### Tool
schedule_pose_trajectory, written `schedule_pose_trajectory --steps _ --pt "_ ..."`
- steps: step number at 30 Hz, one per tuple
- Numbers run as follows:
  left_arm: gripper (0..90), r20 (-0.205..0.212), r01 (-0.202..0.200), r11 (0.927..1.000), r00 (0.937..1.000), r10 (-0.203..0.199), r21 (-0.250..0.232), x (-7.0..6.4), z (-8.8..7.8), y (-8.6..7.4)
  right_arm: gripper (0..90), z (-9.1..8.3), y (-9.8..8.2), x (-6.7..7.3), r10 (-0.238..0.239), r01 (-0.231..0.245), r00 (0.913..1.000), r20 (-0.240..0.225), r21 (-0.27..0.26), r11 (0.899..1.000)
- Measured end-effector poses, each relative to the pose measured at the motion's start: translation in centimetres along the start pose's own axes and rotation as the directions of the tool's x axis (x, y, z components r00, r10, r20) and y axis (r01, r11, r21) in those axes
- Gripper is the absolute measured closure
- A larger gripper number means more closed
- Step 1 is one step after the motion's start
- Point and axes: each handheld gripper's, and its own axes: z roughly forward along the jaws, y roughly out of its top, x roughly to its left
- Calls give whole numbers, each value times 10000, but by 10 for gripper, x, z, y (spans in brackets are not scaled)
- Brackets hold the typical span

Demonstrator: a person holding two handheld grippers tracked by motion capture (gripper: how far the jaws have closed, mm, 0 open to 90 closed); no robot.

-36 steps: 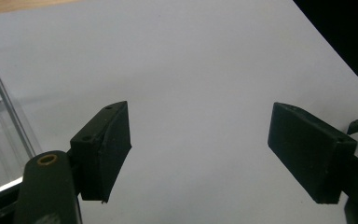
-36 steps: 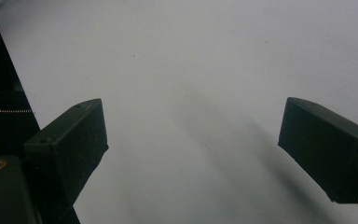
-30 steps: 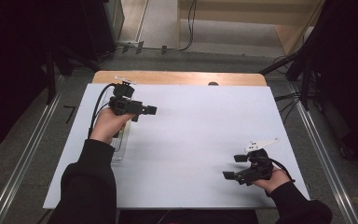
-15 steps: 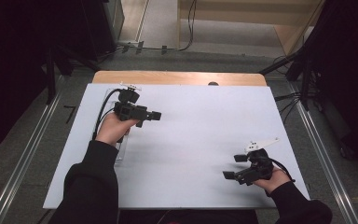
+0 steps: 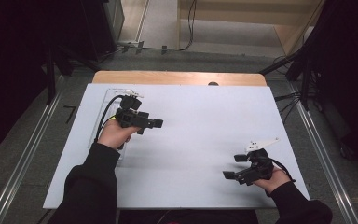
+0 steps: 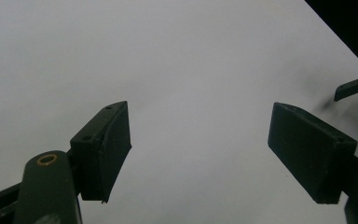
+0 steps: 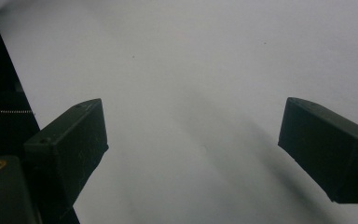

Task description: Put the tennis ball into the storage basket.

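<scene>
currently your left gripper hovers wide and empty at ten o'clock over the desk, your right gripper likewise at four.

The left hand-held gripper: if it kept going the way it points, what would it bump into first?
Probably only the bare white table top. The left hand-held gripper has open, empty jaws, with nothing lying ahead.

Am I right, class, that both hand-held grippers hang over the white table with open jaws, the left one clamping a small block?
Not quite. The left hand-held gripper clamps nothing: the left gripper view shows only bare white table between its open jaws. The right hand-held gripper is likewise open over the table.
</scene>
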Motion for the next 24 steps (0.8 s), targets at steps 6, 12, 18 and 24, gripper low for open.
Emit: schedule_pose_trajectory --steps 6,12,18,24 --pt "219 -23 -96 9999 10000 96 67 -1 3 -6 62 0 0 0 -24 24 10000 12 -8 10000" --pt "220 80 -154 9998 9999 152 153 -3 6 -13 62 0 0 0 -26 25 10000 12 20 10000" --pt "219 351 33 10000 9994 -34 30 -4 4 -18 62 0 0 0 -28 28 10000 19 1 10000" --pt "220 489 33 10000 9988 -32 -23 -6 1 -23 62 0 0 0 -50 50 10000 14 23 10000"
